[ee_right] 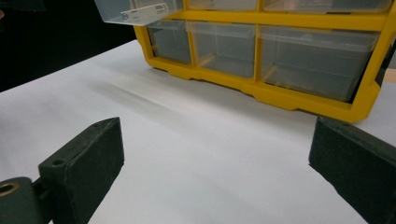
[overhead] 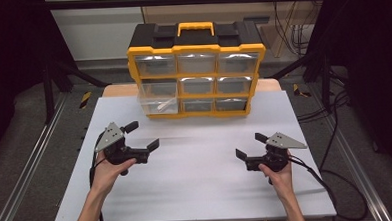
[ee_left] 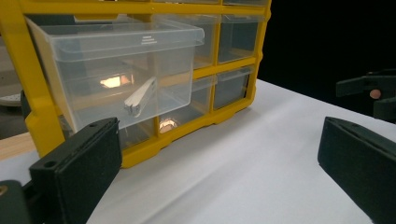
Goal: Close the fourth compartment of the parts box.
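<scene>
A yellow and black drawer cabinet (overhead: 197,70) with clear drawers stands at the back of the white board (overhead: 197,190). Its middle-left drawer (overhead: 157,98) is pulled out, and a pale flat stick (ee_left: 140,97) lies inside it. My left gripper (overhead: 144,136) is held open in front of that drawer, with nothing between its jaws. My right gripper (overhead: 249,145) is open too, low over the board at the right, facing the cabinet's lower drawers (ee_right: 261,51). In the left gripper view the right gripper (ee_left: 373,91) shows far off at the right edge.
The board rests on a wooden table (overhead: 118,90) inside a black metal frame (overhead: 48,87). Cables (overhead: 335,134) trail along the floor at the right. The cabinet has a yellow carry handle (overhead: 195,26) on top.
</scene>
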The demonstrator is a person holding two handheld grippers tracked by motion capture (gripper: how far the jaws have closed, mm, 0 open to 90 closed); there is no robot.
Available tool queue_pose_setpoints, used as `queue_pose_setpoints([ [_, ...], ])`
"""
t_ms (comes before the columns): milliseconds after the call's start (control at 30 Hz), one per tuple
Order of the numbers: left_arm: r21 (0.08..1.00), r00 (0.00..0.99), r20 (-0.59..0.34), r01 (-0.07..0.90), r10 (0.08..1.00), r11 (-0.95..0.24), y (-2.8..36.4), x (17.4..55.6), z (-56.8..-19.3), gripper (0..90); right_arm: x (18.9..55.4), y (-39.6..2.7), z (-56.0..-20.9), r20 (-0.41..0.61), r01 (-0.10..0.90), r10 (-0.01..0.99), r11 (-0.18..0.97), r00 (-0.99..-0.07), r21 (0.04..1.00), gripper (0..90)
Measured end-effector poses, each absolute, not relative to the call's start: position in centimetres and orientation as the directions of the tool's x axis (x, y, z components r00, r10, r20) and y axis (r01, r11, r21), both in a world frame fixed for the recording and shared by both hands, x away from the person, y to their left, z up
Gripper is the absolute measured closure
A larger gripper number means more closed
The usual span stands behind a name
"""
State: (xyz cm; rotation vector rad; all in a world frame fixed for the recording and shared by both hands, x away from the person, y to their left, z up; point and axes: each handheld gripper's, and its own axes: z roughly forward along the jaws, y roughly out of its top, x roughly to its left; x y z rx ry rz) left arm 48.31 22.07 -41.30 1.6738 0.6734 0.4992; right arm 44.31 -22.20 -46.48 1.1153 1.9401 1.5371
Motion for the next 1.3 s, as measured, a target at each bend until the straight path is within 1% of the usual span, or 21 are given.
queue_pose_setpoints([
  [333, 0.979, 0.73, 0.005, 0.136, 0.683, -0.153, 20.4, 49.5, -40.0, 0.7, 43.8, -23.2, -46.8, 0.158, 0.322, 0.802, 0.044, -0.575, 0.946, 3.2],
  [533, 0.979, 0.718, 0.002, 0.142, 0.696, -0.149, 20.0, 50.3, -39.6, 1.7, 43.5, -23.6, -46.9, 0.155, 0.308, 0.805, 0.036, -0.573, 0.951, 3.0],
  [800, 0.978, 0.696, 0.0, 0.151, 0.718, -0.147, 19.7, 51.4, -39.2, 2.8, 43.4, -23.4, -47.4, 0.128, 0.295, 0.804, 0.062, -0.581, 0.953, 2.6],
  [933, 0.976, 0.681, 0.01, 0.152, 0.733, -0.155, 19.5, 51.9, -39.0, 3.9, 43.4, -23.2, -47.6, 0.124, 0.307, 0.805, 0.075, -0.58, 0.949, 2.6],
  [1100, 0.972, 0.665, 0.028, 0.155, 0.746, -0.175, 19.4, 52.2, -39.1, 8.1, 43.5, -23.1, -47.7, 0.125, 0.311, 0.803, 0.078, -0.583, 0.947, 2.7],
  [1300, 0.97, 0.649, 0.051, 0.15, 0.759, -0.193, 19.2, 52.1, -39.4, 16.5, 43.4, -23.3, -47.6, 0.122, 0.308, 0.806, 0.078, -0.579, 0.948, 2.6],
])
